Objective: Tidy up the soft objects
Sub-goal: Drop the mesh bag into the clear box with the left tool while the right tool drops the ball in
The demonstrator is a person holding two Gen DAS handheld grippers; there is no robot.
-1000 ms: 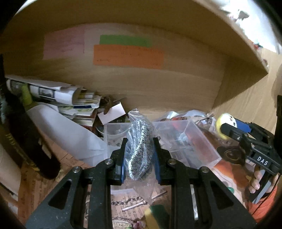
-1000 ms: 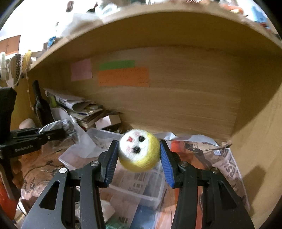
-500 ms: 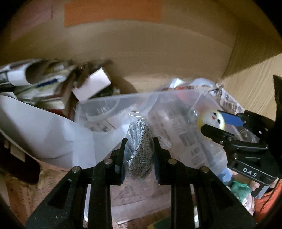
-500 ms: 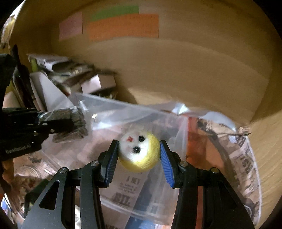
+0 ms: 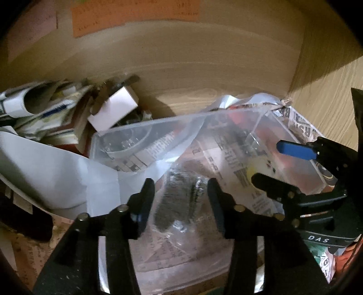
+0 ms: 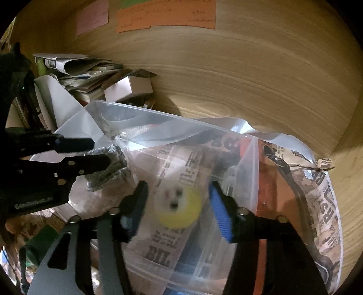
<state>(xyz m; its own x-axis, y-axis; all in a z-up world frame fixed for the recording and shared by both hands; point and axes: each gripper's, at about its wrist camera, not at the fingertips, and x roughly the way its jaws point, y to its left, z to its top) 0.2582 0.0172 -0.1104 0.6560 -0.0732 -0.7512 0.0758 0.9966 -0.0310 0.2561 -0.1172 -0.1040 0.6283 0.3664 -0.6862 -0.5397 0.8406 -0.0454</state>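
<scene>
My left gripper (image 5: 180, 197) is open above a clear plastic bin (image 5: 127, 132). A grey knitted piece in a clear bag (image 5: 177, 202) is loose between its fingers, blurred, over the bin. My right gripper (image 6: 178, 204) is open too. A yellow felt ball with a white face (image 6: 179, 207) is loose between its fingers, blurred, over the same bin (image 6: 145, 110). In the right wrist view the left gripper (image 6: 90, 152) and the grey piece (image 6: 106, 168) are at the left. In the left wrist view the right gripper (image 5: 270, 162) and the yellow ball (image 5: 258, 170) are at the right.
The bin sits on newspaper (image 6: 326, 204) inside a wooden shelf (image 6: 249, 68) with coloured notes (image 6: 165, 13) on its back wall. A stack of papers and a small white box (image 6: 128, 88) lie at the back left. A white sheet (image 5: 45, 172) leans at the left.
Both grippers have opened over the bin. The grey bagged piece and the yellow ball have left the fingers and are dropping, blurred. Both grippers moved forward and down toward the bin.
</scene>
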